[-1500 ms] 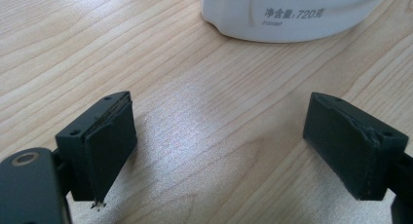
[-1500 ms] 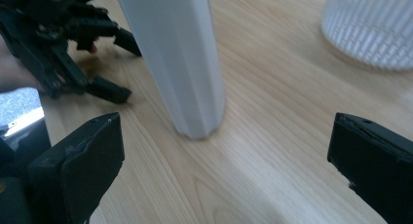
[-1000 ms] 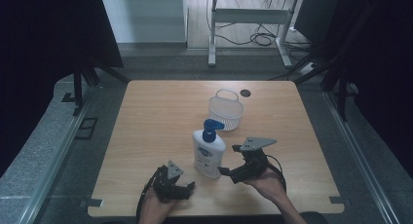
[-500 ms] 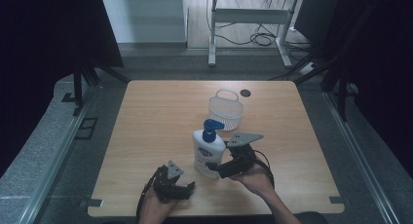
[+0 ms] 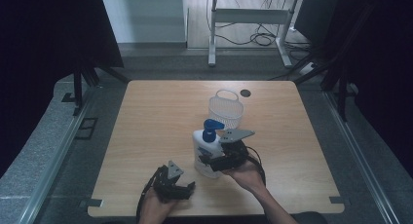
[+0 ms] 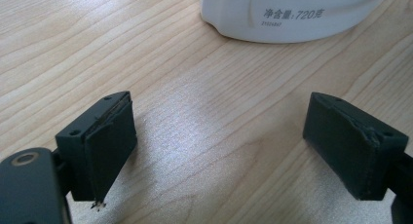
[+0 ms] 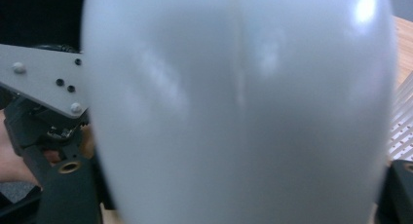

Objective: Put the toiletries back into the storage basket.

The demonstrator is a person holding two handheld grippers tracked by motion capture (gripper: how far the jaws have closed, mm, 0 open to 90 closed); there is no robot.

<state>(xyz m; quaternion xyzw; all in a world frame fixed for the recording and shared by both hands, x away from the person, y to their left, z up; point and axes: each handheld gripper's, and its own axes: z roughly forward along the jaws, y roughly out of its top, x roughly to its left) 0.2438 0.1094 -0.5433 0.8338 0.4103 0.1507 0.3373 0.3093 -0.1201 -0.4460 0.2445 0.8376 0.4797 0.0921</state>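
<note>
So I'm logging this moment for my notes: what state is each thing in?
Pump bottle: upright on the table, between the right jaws.
Right hand-held gripper: jaws just closing around the bottle.
Left hand-held gripper: open, nothing between its jaws.
Basket: upright, looks empty.

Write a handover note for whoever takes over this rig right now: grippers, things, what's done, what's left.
Right gripper: at the white pump bottle, jaws either side of its body and just been closing on it; whether the pads press yet I cannot tell.
Left gripper: open, empty, low over the table near the front edge, pointed toward the bottle's base.
Bottle: upright on the table, blue pump on top, not lifted.
Basket: white wire, behind the bottle, nothing seen inside it.
Done: the right gripper's reach to the bottle.
Left: probably finish the grip, then lift; the basket looks the likely target.
</note>
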